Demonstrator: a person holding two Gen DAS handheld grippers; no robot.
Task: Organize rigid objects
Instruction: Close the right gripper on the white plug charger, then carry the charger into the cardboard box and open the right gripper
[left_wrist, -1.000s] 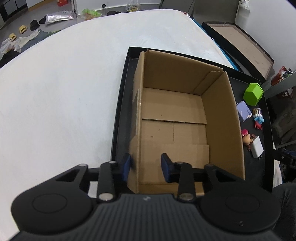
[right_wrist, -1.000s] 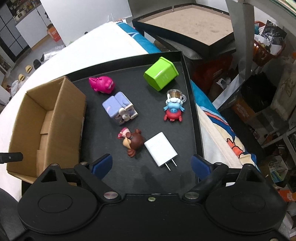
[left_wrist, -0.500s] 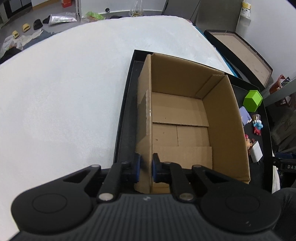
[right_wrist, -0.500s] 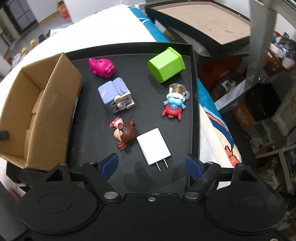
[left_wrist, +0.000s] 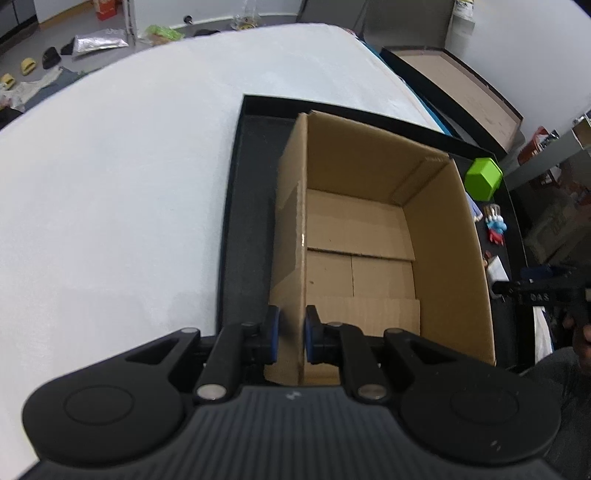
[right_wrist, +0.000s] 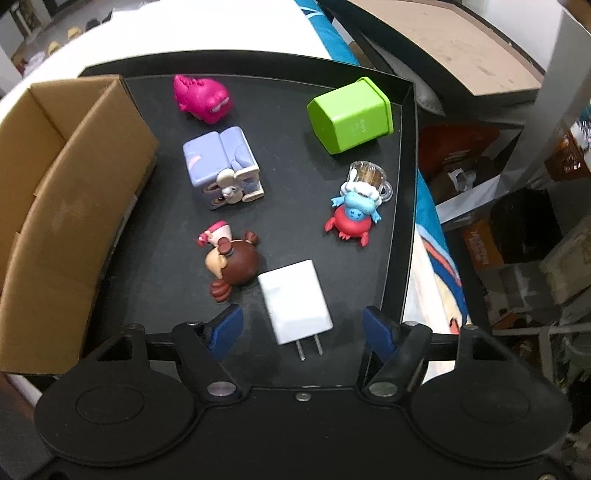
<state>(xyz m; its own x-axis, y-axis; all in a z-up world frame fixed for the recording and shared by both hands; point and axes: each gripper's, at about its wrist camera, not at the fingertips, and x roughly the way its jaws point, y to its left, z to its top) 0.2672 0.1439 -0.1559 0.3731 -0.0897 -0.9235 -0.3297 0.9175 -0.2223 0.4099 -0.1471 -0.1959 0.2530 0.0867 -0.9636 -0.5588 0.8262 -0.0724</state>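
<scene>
An open, empty cardboard box stands on a black tray. My left gripper is shut on the box's left wall near its front corner. In the right wrist view the box sits at the left of the tray. On the tray lie a white charger, a brown-haired figurine, a purple cube toy, a pink toy, a green cup on its side and a blue-red crab figure. My right gripper is open around the charger's plug end.
The tray rests on a white table. A second, larger tray with a brown base stands behind. Shelving and clutter sit off the table's right edge. My right gripper shows at the left wrist view's right edge.
My left gripper closed on the box's left wall. My right gripper moved forward and down toward the charger, which now lies between its open fingers.
</scene>
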